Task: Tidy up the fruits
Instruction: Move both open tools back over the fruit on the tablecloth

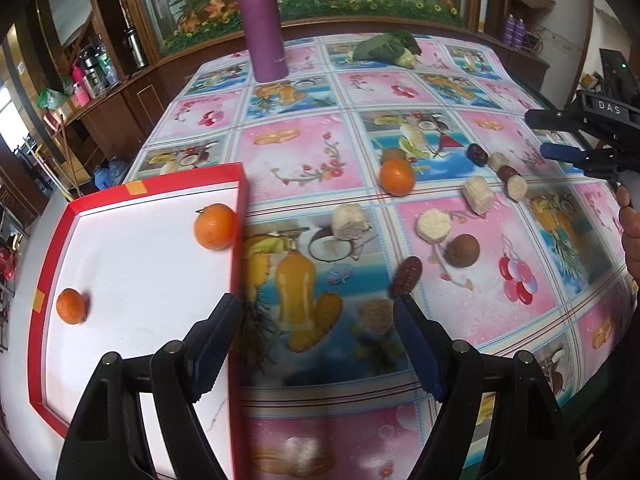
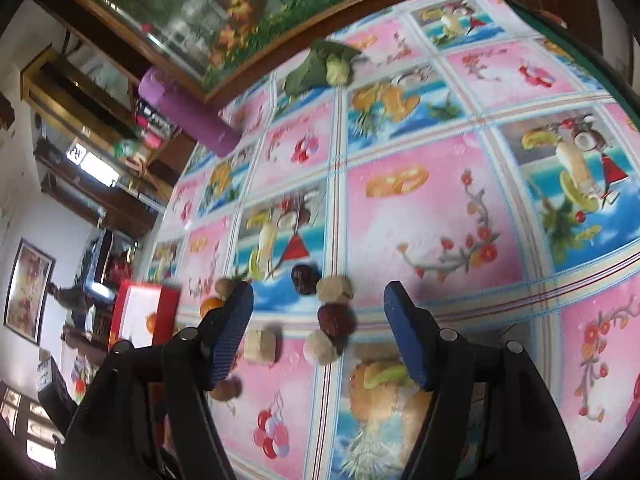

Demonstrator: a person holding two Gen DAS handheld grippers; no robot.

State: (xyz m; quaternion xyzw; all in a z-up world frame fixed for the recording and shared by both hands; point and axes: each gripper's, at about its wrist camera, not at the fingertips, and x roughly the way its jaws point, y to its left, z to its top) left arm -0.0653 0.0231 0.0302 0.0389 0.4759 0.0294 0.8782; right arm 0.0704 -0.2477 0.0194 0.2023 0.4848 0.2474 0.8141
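Over the near edge of the worktop (image 1: 304, 152), the left gripper (image 1: 318, 308) hangs low with its jaws spread wide and empty. Its left finger sits above the right wall of the red tray (image 1: 240, 240), its right finger tip just beside a dark red date (image 1: 406, 276). A tan biscuit-like round (image 1: 375, 316) lies between the fingers on the patterned cloth.

Inside the tray rest two oranges: one (image 1: 215, 226) against the right wall toward the far end, a smaller one (image 1: 71, 306) near the left wall. A third orange (image 1: 397, 176) sits on the cloth, right of the tray and well apart from it. Around it are scattered pale puffed cakes, more dates and a brown round nut (image 1: 463, 251).

At the right edge, the right gripper (image 1: 560, 136) reaches in sideways above the cloth, a hand (image 1: 630, 216) on its grip; white letters on its black body read "DAS". In the right wrist view this gripper (image 2: 318, 308) tilts steeply, jaws wide apart and holding nothing, with a dark date (image 2: 336, 322) and pale cakes below the gap.

A purple flask (image 1: 264, 24) stands upright at the far side; its small label is too blurred to read. A leafy green vegetable (image 1: 386, 48) lies to the right of it.
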